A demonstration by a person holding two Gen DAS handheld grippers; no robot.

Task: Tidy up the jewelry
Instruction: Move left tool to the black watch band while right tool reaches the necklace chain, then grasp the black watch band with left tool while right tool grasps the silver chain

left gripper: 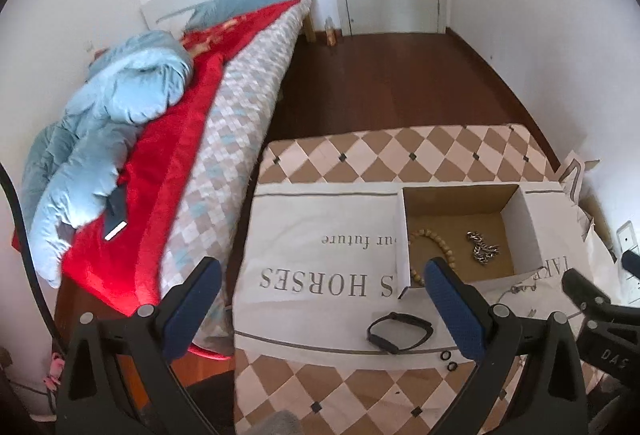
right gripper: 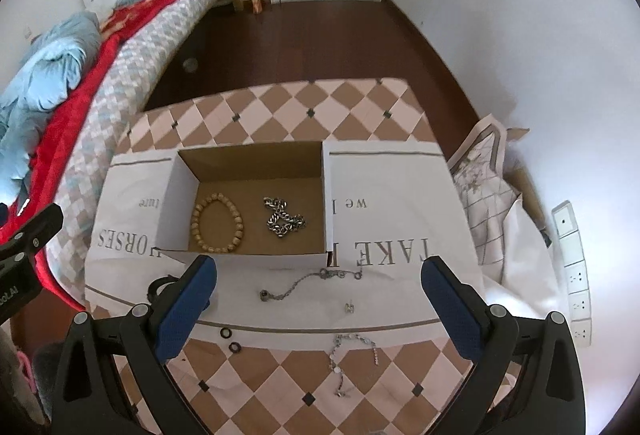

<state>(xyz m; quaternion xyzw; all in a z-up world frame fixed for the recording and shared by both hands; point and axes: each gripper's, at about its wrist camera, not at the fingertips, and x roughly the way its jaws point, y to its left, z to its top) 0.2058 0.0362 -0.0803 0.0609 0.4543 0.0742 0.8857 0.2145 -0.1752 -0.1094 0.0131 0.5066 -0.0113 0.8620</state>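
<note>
An open cardboard box [right gripper: 180,171] [left gripper: 532,219] stands on a white printed cloth [right gripper: 400,195]. Inside lie a wooden bead bracelet [right gripper: 218,223] [left gripper: 430,237] and a heavy silver chain [right gripper: 285,222] [left gripper: 482,247]. In front of the box lie a thin chain necklace [right gripper: 308,281], a small earring [right gripper: 350,308], two black rings [right gripper: 230,340] [left gripper: 448,361], a silver link bracelet [right gripper: 352,353] and a black wristband [left gripper: 400,331]. My left gripper [left gripper: 322,295] is open and empty above the cloth's left part. My right gripper [right gripper: 318,291] is open and empty above the loose jewelry.
The checkered table [right gripper: 280,103] stands beside a bed [left gripper: 168,155] with a red blanket and blue quilt at the left. A fabric bag [right gripper: 488,171] and a power strip [right gripper: 572,267] lie at the right by the wall. A dark wood floor and a door lie beyond.
</note>
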